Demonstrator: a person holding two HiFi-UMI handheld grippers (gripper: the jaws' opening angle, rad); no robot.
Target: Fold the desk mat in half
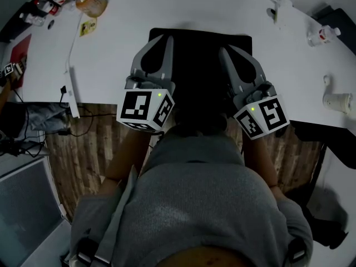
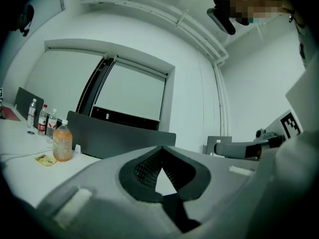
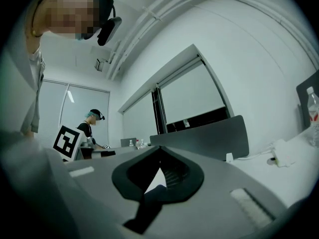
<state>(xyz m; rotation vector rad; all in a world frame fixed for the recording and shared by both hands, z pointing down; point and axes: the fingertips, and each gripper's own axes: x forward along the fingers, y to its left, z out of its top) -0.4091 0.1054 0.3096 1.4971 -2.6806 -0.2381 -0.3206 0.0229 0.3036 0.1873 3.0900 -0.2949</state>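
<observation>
The black desk mat (image 1: 200,54) lies on the white table (image 1: 111,60), its near edge raised off the table's front edge. My left gripper (image 1: 160,40) is shut on the mat's near left part, and a dark strip of mat (image 2: 175,210) hangs from its closed jaws (image 2: 160,149). My right gripper (image 1: 232,52) is shut on the near right part, with a mat strip (image 3: 144,205) pinched between its jaws (image 3: 160,151). Both grippers point level across the table. The far part of the mat stays flat.
An orange drink bottle (image 1: 92,1) and small bottles stand at the far left, with a white cable (image 1: 71,77) beside them. A white bottle (image 1: 322,35) and a cup (image 1: 338,100) sit at the right. A dark divider panel (image 2: 114,136) runs along the table's back.
</observation>
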